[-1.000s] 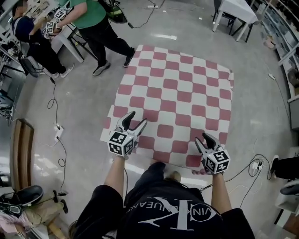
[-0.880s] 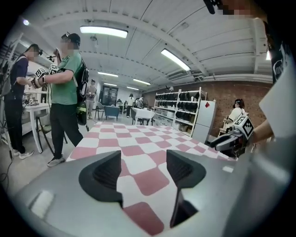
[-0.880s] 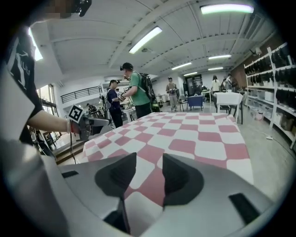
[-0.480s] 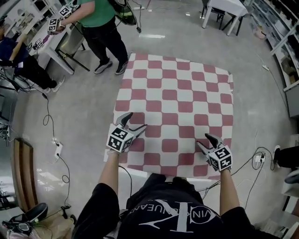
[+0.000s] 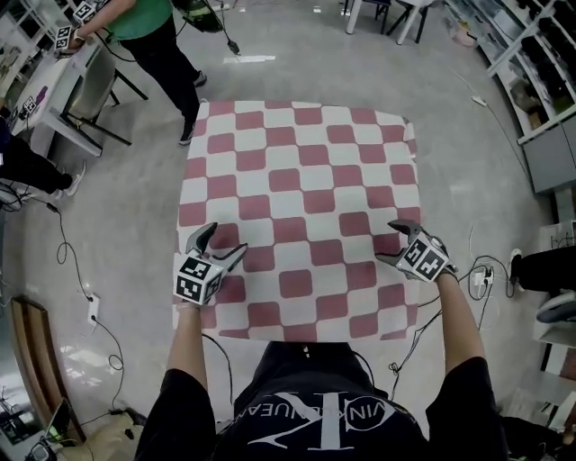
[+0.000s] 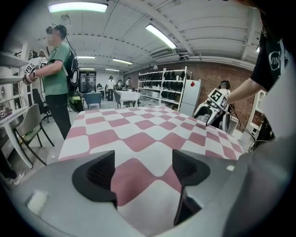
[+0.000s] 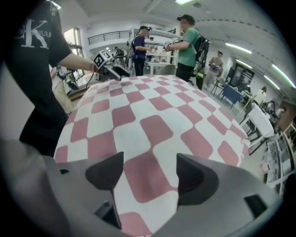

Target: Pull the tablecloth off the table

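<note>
Both left hand-held gripper and right hand-held gripper, jaws just opening, straddle tablecloth ungripped; shirt shows "K".

The tablecloth lies flat across the whole counter, its top open from edge to edge. A person in green and a chair crowd the far left corner. A power strip with cables lies on the floor at the near left.

Person in green shirt, grey chair, floor power strip, wall shelves
</note>
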